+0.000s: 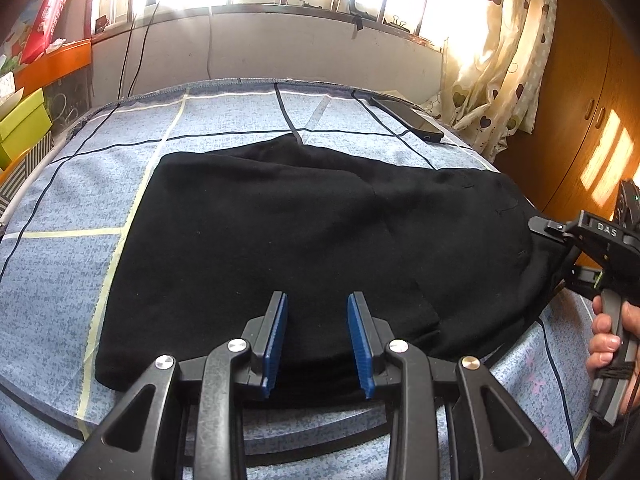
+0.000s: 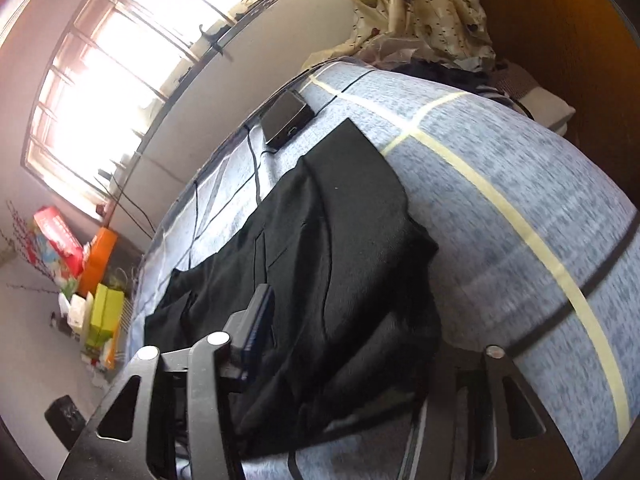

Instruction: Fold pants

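A bed (image 1: 52, 280) covered in a blue-grey sheet with pale yellow and dark grid lines fills the space ahead of my fingers. Spread flat across it are the black pants (image 1: 304, 232), a wide dark shape lying straight ahead of my left gripper (image 1: 318, 344) and reaching back beneath its tips. That gripper's two blue-padded jaws stand apart with a clear gap between them, holding nothing, and the near edge of the pants shows in the gap. My right gripper (image 1: 560, 236) meets the pants at their far right end, where the cloth is lifted off the bed and bunched over its jaws; from its own camera, black fabric drapes between and over the fingers (image 2: 260, 316) and hides one of them, so I cannot tell how tightly they are closed on it. My right hand (image 1: 612, 332) wraps that gripper's handle. Beyond the pants, well past my fingertips, a dark phone (image 1: 408, 118) lies near the bed's far edge.
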